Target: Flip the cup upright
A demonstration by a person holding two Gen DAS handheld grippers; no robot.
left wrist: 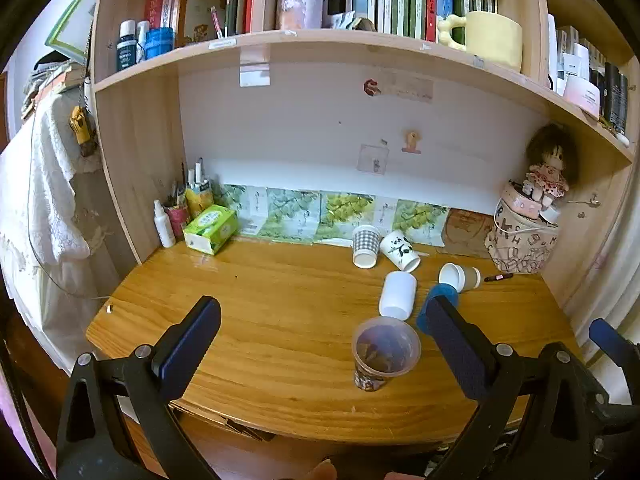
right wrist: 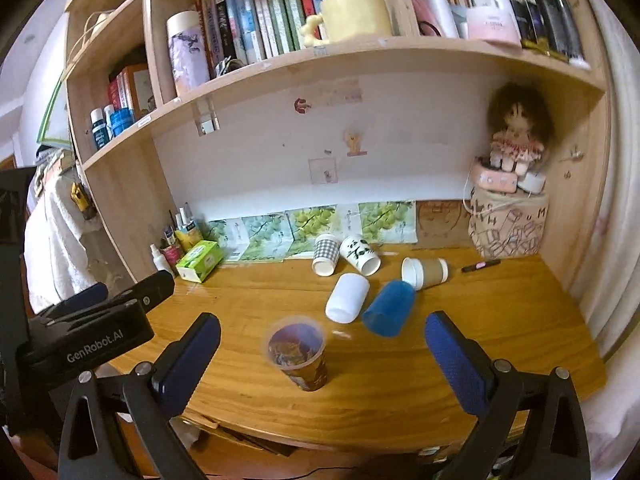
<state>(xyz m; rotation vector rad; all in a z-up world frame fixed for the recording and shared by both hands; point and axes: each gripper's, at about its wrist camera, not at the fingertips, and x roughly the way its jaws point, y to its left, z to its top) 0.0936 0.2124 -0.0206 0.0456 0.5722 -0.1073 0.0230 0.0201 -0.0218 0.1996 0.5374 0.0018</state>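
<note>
A patterned brown cup (left wrist: 385, 352) (right wrist: 298, 350) stands upright near the desk's front edge. Behind it several cups lie on their sides: a white cup (left wrist: 397, 295) (right wrist: 347, 297), a blue cup (right wrist: 389, 307) (left wrist: 439, 294), a brown paper cup (left wrist: 460, 277) (right wrist: 425, 273), a checked cup (left wrist: 365, 246) (right wrist: 325, 255) and a panda cup (left wrist: 400, 250) (right wrist: 361, 255). My left gripper (left wrist: 324, 342) is open and empty, in front of the upright cup. My right gripper (right wrist: 324, 354) is open and empty, the upright cup between its fingers' lines. The left gripper's body (right wrist: 92, 332) shows in the right wrist view.
The wooden desk (left wrist: 260, 320) sits under a bookshelf (left wrist: 320, 44). A green tissue box (left wrist: 210, 229), a spray bottle (left wrist: 164, 224) and a pen holder stand back left. A patterned bag (left wrist: 520, 246) with a doll (left wrist: 550, 172) stands back right, a pen (left wrist: 498, 277) beside it.
</note>
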